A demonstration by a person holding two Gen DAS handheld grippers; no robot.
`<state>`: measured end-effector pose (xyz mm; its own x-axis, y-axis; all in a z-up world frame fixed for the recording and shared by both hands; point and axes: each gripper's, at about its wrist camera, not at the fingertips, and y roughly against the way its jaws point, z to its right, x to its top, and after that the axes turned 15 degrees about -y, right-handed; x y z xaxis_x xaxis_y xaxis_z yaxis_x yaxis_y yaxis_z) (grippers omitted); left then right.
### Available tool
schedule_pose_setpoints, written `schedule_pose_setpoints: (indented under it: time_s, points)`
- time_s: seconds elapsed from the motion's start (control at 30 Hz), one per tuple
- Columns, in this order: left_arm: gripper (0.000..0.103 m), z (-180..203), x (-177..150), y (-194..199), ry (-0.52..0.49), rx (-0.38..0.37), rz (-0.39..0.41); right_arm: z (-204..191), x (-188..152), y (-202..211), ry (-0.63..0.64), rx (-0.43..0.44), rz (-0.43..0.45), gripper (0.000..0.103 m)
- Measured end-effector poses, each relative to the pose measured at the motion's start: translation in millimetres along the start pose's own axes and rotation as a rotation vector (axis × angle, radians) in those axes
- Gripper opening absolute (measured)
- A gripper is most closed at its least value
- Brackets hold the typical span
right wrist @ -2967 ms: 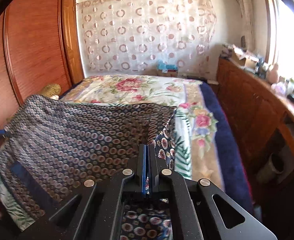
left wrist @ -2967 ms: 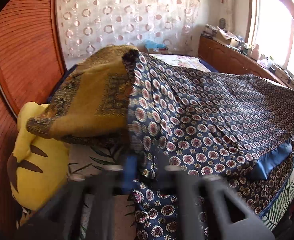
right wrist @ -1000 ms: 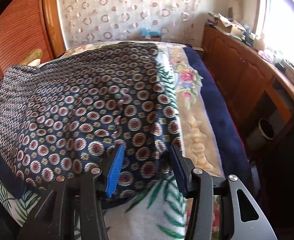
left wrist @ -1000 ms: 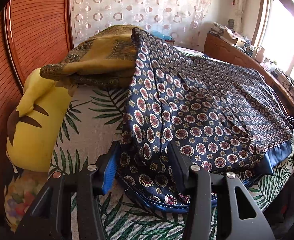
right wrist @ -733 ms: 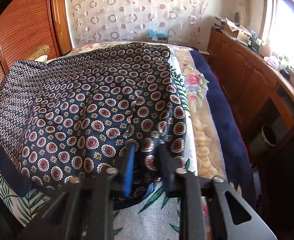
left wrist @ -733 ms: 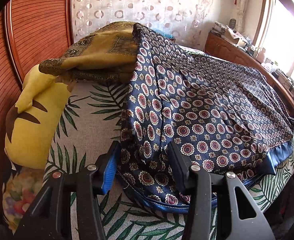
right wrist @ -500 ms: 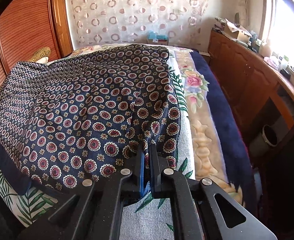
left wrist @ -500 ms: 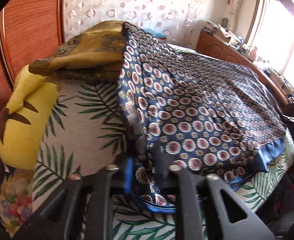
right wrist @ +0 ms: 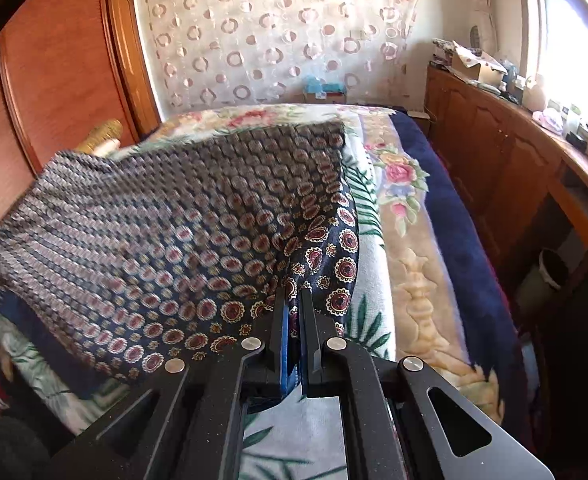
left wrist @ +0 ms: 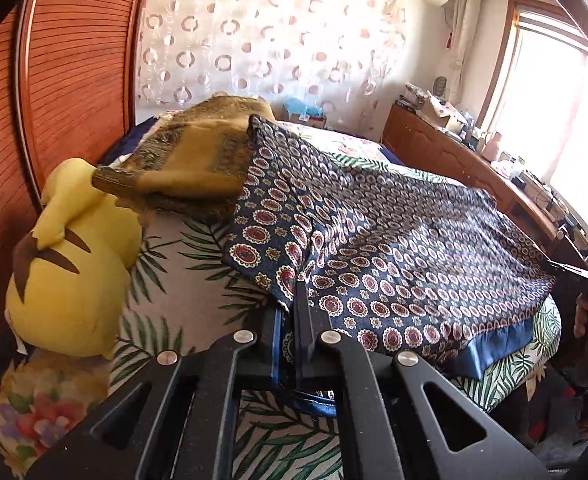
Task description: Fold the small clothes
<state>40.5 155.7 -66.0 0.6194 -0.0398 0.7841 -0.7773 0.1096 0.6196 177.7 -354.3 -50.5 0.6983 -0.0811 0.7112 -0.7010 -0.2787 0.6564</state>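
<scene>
1. Navy patterned cloth [left wrist: 394,240] lay spread on the bed [left wrist: 181,276], its far left corner against a mustard bundle [left wrist: 189,164].
2. A second earlier both sets of fingers stood open astride the near edge; both had since closed.
3. Left gripper [left wrist: 289,332]: fingers clamped on the near left corner.
4. Right gripper [right wrist: 292,332]: fingers clamped on the near right corner.
5. Both corners had lifted off the bed, and the cloth showed motion blur in the right view.
6. Judgement: grasp secured; next fold apparently under way, carrying the near edge toward the far edge.
</scene>
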Motion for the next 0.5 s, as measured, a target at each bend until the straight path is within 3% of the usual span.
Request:
schedule_pose_setpoints:
  time_s: [0.13, 0.17, 0.23, 0.3, 0.37, 0.5]
  points:
    - [0.005, -9, -3, 7, 0.024, -0.002, 0.012, -5, -4, 15, 0.009, 0.023, 0.01, 0.005]
    - [0.005, -9, -5, 5, 0.025, 0.001, 0.006, -6, -5, 18, 0.012, 0.02, 0.011, 0.017]
    - [0.005, -6, -7, 0, 0.015, 0.014, -0.007, -5, -6, 20, 0.017, -0.009, 0.022, 0.031]
    - [0.005, -2, -9, -5, 0.008, 0.019, -0.021, -4, -7, 22, 0.024, -0.01, 0.032, 0.032]
    - [0.005, 0, -9, -6, 0.003, 0.026, -0.027, -4, -11, 16, 0.026, -0.025, 0.03, 0.04]
    - [0.005, 4, -8, -8, -0.011, 0.04, -0.033, -6, -14, 6, 0.035, -0.032, 0.016, 0.04]
